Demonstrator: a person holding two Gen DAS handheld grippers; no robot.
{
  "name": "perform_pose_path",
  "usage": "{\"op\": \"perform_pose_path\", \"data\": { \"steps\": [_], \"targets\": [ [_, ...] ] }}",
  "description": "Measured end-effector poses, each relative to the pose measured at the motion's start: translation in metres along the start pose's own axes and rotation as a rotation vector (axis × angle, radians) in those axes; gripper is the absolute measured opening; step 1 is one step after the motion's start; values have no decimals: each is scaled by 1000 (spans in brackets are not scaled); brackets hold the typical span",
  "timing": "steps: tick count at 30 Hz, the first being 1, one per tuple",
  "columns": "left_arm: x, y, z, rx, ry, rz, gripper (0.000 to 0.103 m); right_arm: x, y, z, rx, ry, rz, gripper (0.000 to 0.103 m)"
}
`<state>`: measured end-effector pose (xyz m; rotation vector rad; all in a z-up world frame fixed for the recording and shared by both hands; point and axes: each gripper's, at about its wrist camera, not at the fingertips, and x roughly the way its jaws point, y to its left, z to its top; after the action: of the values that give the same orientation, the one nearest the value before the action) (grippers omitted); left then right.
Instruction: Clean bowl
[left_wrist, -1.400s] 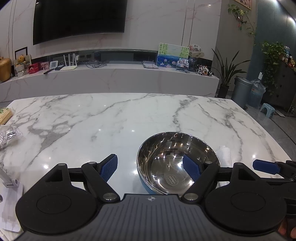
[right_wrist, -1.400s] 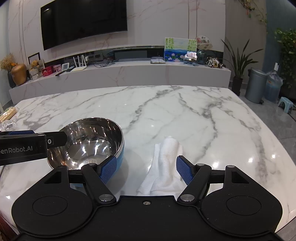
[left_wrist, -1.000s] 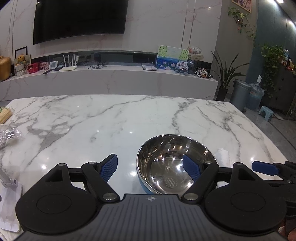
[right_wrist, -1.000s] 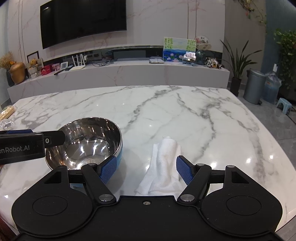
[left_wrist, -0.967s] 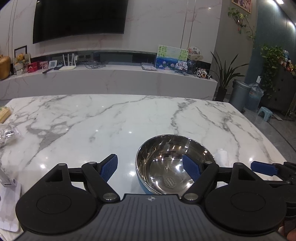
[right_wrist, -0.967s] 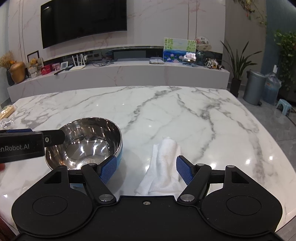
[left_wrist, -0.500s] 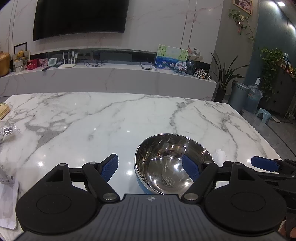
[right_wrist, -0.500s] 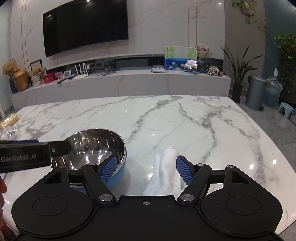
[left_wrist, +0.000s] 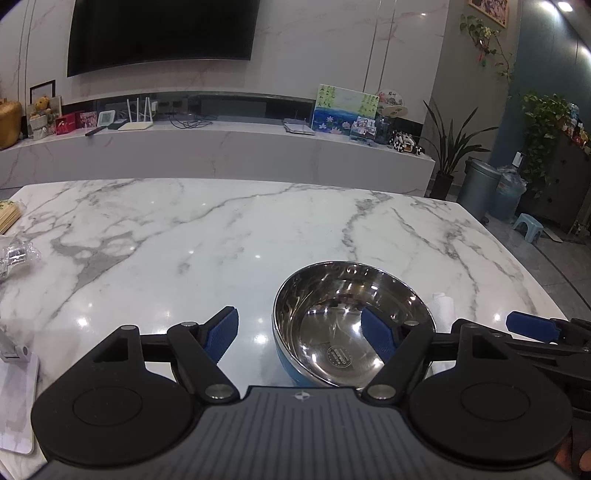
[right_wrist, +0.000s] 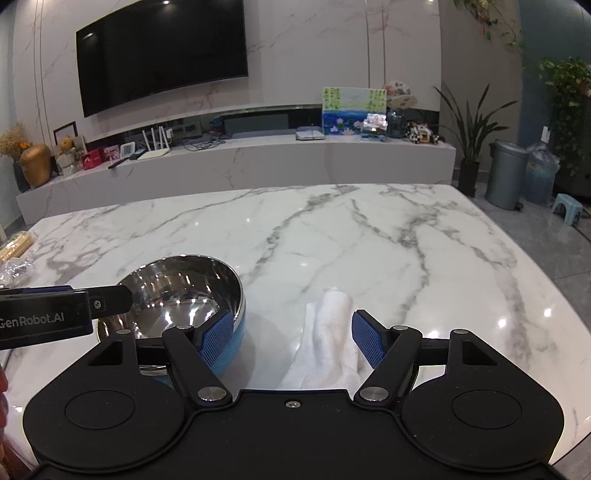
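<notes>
A steel bowl (left_wrist: 343, 332) with a blue outside stands on the marble table (left_wrist: 184, 240) near its front edge. My left gripper (left_wrist: 299, 334) straddles the bowl's left rim, one pad inside the bowl and the other outside on the table side. Its jaws are closing, and neither pad touches the metal. A folded white cloth (right_wrist: 328, 343) lies to the right of the bowl (right_wrist: 184, 291). My right gripper (right_wrist: 291, 338) hangs open over the cloth's near end, with the cloth between its fingers and untouched. In the left wrist view only the tip of the cloth (left_wrist: 441, 306) shows behind the bowl.
Crinkled clear plastic (left_wrist: 14, 254) and a bamboo bundle (left_wrist: 7, 218) lie at the table's left edge. A white card on a stand (left_wrist: 14, 373) sits at the front left. The table's right edge (right_wrist: 535, 280) drops to the floor.
The left gripper's jaws have drawn in a little around the bowl's rim. The right wrist view has tipped up slightly. Bowl and cloth lie where they were.
</notes>
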<state>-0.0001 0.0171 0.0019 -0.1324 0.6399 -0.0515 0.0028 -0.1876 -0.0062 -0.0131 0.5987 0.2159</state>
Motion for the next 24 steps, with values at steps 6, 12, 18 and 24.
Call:
{"op": "perform_pose_path", "data": {
  "steps": [6,12,18,24],
  "targets": [
    [1,0,0,0,10,5,73,2,-4,0,28,5,-5,69],
    [2,0,0,-2,16,6,72,4,-3,-1,28,11,-7,69],
    [3,-2,0,1,22,7,72,3,-3,-2,28,12,-2,69],
    [3,-2,-1,1,25,7,72,3,-3,-2,29,15,3,69]
  ]
}}
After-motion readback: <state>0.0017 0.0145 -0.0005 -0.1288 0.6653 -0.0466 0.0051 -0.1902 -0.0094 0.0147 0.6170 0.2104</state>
